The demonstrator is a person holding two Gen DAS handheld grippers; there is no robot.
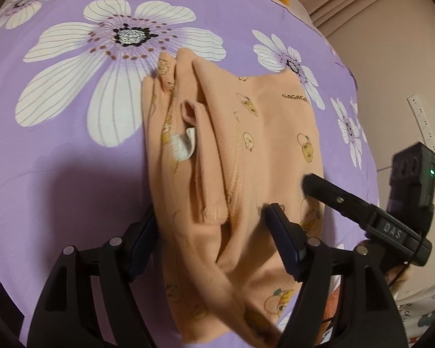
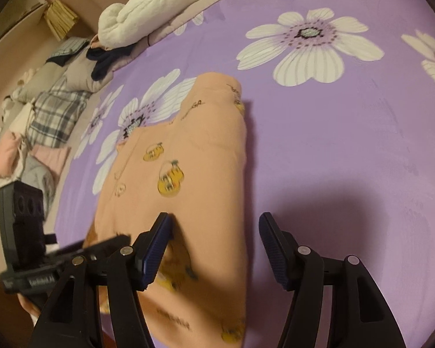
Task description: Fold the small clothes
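Here, at the bottom of the left wrist view, the left gripper point(image 1: 211, 226) has its fingers apart, straddling the near end of the peach garment point(image 1: 235, 150) without pinching it. At the bottom of the right wrist view, the right gripper point(image 2: 214, 246) also stands with fingers apart: one finger lies over the cloth's near right part, the other over bare bed sheet point(image 2: 348, 150), and nothing is clamped. Further up, the garment lies partly folded in the middle of the purple flowered sheet, its left side bunched into long ridges with a white label point(image 1: 185, 142) showing. At the far upper left of the right view, other clothes point(image 2: 52, 110) sit in a pile. Seemingly a fold has just been laid and let go. The next move probably calls for gripping the near edge with both hands and carrying it toward the far end, keeping the layers flat.
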